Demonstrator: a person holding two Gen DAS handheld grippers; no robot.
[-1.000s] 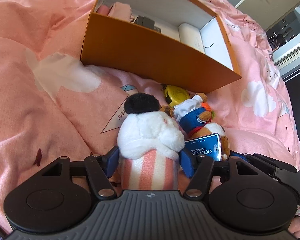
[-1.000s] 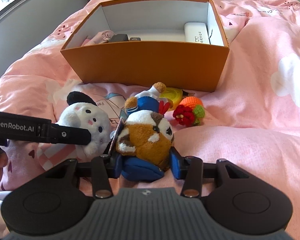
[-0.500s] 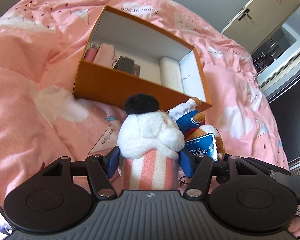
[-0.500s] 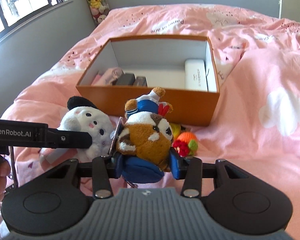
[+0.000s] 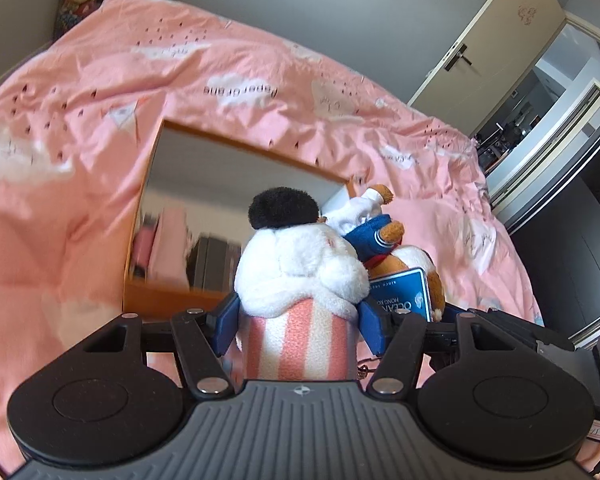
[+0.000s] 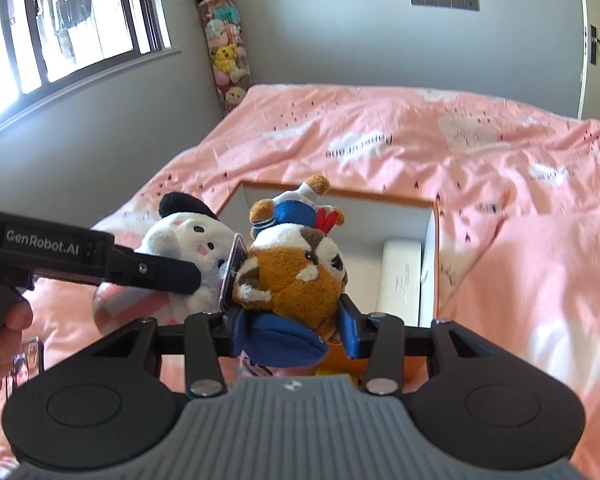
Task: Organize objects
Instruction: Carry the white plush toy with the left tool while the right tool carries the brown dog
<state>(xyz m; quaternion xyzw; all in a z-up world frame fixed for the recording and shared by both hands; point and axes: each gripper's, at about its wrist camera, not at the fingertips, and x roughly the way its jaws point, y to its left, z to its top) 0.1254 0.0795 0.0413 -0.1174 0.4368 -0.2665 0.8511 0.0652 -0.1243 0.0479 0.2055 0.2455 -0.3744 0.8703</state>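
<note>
**Two soft toys held up over the box**

The left tongs [image 5: 298, 324] are squeezed onto a white soft toy [image 5: 300, 268] with a black ear and a pink striped bottom. The blue pads press on its two sides. The toy stands upright in the grip, head pointing away from the tongs.

Just to its right, the right tongs [image 6: 294, 330] are squeezed onto a brown soft toy [image 6: 296, 276] in a blue outfit. It sits tipped over, legs pointing up and away. A blue paper tag [image 5: 402, 300] hangs between the two toys, which are touching or nearly so.

Both toys are up in the air, off the pink bed [image 6: 460, 152]. The orange box [image 5: 168, 298] lies ahead of both tongs and lower down. Its long side runs left to right across the view. From the left view the box sits ahead and a bit to the left; from the right view it is ahead and a bit to the right. So both hands look about equally near.

The box already holds pink things, dark things and a white case [image 6: 400, 276]. The left view is blurry, so I cannot name them.

I think the next move is forward and down, into the open middle of the box.
</note>
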